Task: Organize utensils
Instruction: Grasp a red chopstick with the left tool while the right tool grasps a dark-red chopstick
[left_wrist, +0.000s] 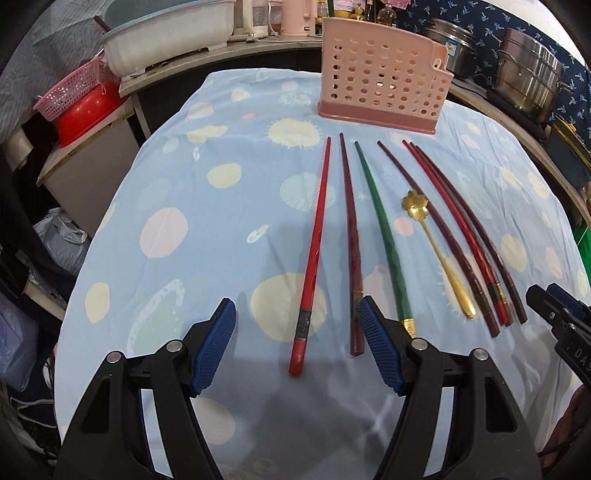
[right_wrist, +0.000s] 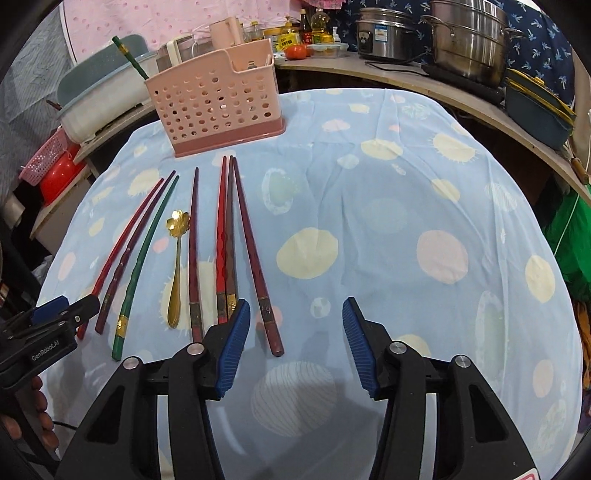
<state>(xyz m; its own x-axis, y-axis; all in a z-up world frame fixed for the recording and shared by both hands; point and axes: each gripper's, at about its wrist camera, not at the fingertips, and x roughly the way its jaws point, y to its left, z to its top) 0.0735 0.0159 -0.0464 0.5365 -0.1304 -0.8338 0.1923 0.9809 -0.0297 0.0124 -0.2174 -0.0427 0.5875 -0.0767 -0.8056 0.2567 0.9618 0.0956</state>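
Left gripper: the left gripper hangs just above the cloth with its blue ribbed pads spread apart and nothing between them but the thick ends of two sticks, placed to straddle a handle before closing.
Bright red chopstick: the bright red lacquered chopstick with a grey metal band lies leftmost, thick end toward the gripper, so the handle is what would be taken first.
Dark maroon chopstick: the dark maroon carved chopstick lies just beside it, its butt close by the left gripper's right pad.
Green chopstick: the green chopstick with a gold collar lies next, tip aimed at the holder.
Gold spoon: the small gold spoon with a flower-shaped bowl rests between the green stick and the right-hand group.
Right-hand sticks: three red and maroon chopsticks lie close together, fanned like the rest, probably laid out for single picks.
Right gripper: the right gripper is open and empty over bare blue spotted tablecloth, right of the outermost stick.
Holder: the pink perforated plastic utensil caddy stands upright at the far edge, one green stick already inside, likely the destination.
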